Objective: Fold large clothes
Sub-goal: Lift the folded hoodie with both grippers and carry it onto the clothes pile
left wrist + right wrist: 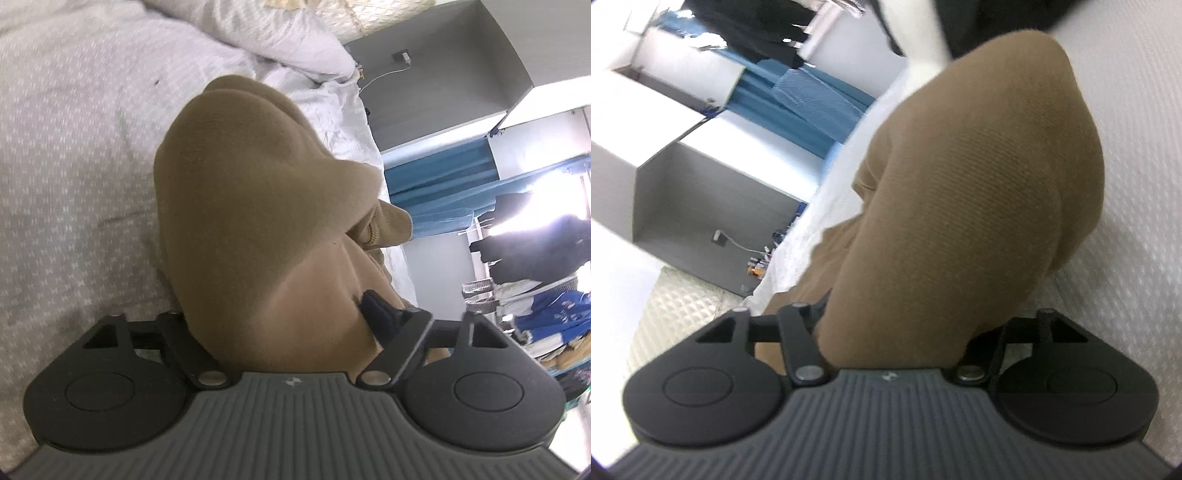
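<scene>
A bulky tan-brown knitted garment (258,192) lies heaped on the bed, and a ribbed cuff (388,225) pokes out at its right. My left gripper (280,314) is shut on a thick fold of it. The right fingertip (373,314) presses into the fabric, while the left finger is hidden behind the cloth. In the right wrist view the same garment (979,184) rises in a hump straight out of my right gripper (897,325). Both of that gripper's fingers are buried under the bunched cloth that fills the space between its jaws.
The bed has a pale patterned cover (74,166) and a white rumpled duvet (280,33) at the far end. Beyond the bed's edge stand a grey cabinet (701,192), a blue curtain (798,103) and dark clothes hanging on a rack (535,251).
</scene>
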A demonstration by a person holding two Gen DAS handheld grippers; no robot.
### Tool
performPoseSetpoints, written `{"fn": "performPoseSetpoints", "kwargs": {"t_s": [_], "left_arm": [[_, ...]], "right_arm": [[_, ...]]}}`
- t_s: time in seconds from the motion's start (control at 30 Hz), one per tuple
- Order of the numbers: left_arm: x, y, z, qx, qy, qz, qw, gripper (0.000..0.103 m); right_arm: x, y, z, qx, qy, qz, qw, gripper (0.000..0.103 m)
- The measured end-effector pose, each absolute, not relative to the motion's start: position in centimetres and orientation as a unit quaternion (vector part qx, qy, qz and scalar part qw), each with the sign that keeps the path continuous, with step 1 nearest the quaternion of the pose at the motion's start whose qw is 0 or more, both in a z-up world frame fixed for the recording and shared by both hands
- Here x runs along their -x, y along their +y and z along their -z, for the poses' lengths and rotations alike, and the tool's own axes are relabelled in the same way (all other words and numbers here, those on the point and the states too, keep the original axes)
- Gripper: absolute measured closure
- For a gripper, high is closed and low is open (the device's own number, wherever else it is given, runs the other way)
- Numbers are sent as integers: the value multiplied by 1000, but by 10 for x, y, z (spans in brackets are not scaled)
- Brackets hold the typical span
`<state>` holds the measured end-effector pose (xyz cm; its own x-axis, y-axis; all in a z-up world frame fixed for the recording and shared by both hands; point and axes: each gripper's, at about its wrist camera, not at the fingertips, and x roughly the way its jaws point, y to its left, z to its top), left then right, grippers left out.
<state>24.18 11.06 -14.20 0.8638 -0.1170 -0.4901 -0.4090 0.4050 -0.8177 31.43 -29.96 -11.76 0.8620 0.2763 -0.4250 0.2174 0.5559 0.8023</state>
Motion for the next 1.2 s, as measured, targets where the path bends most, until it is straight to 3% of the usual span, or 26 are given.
{"fn": "performPoseSetpoints", "kwargs": {"t_s": [0.17, 0.3, 0.77, 1.2], "left_arm": [[-246, 101, 125, 486, 240, -106, 833, 41], [-249, 100, 114, 468, 241, -107, 844, 46], [-226, 67, 40, 400, 231, -43, 886, 48], [-257, -73, -62, 345, 216, 93, 909, 49]], "right_arm": [[-311, -292, 92, -425, 216, -69, 876, 55], [-312, -292, 73, -407, 199, -101, 886, 56], [-268, -324, 6, -388, 146, -155, 897, 56], [-208, -419, -83, -363, 52, -120, 922, 56]]}}
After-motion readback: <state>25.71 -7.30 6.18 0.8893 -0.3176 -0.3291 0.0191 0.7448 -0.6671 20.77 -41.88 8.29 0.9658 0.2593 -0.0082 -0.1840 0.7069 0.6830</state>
